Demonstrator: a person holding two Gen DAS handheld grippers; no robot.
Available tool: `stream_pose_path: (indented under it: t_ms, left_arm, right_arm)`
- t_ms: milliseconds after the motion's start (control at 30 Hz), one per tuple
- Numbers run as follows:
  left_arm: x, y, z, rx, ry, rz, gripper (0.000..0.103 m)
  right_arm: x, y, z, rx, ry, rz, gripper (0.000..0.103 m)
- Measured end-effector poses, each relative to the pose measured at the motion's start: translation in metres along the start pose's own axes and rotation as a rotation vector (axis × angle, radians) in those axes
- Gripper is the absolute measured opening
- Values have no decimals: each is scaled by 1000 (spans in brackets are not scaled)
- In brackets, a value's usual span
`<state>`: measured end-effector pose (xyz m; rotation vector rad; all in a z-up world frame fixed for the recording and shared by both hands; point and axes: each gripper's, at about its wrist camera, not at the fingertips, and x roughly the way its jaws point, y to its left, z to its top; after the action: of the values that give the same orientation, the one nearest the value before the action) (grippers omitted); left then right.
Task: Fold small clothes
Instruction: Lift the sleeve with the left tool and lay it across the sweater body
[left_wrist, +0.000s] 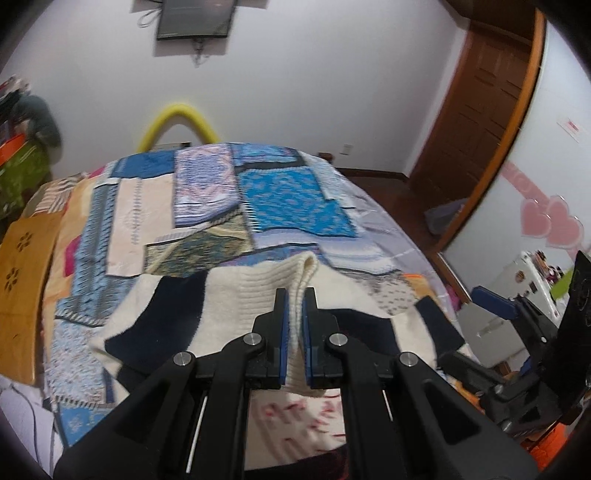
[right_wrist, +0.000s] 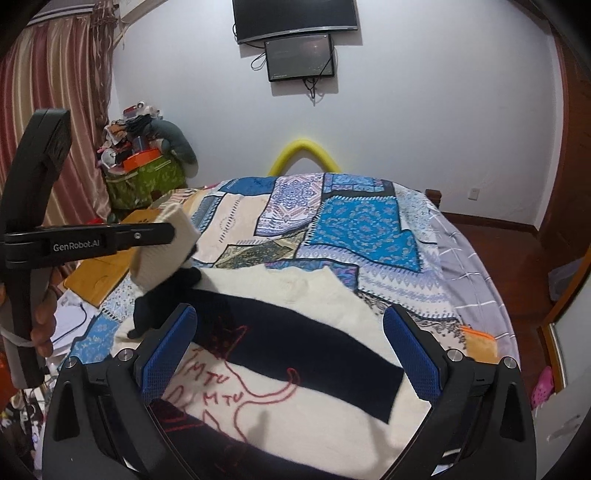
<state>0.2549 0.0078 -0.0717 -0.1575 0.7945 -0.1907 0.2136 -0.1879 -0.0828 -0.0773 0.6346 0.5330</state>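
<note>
I am pinching the ribbed cream cuff (left_wrist: 295, 291) of the sweater (left_wrist: 236, 295) in my left claw (left_wrist: 294, 314), its blue pads pressed against the knit from both sides. From my right wrist view, that claw (right_wrist: 173, 230) is holding the cuff (right_wrist: 162, 254) lifted above the bed, with the dark sleeve band hanging below it toward the sweater's left side. My right claw (right_wrist: 288, 354) is hovering spread wide over the sweater (right_wrist: 317, 295), gripping nothing, its blue pads (right_wrist: 168, 354) apart on either side of the navy stripe (right_wrist: 295, 347). The sweater is lying across the near end of the bed, on the patchwork bedspread (right_wrist: 354, 229), cream with a red outlined cat and letters stitched on the front. A wooden board (left_wrist: 26, 288) is lying at the bed's left edge.
</note>
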Motion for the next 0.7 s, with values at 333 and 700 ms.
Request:
stream_pose_path:
  t_ms: [333, 700]
  left_arm:
    - [36, -68, -5, 33, 101, -120, 6]
    - [51, -75, -15, 72, 154, -74, 18]
  right_arm:
    - [-13, -27, -11, 46, 8, -29, 101]
    - [-8, -40, -23, 62, 62, -42, 101]
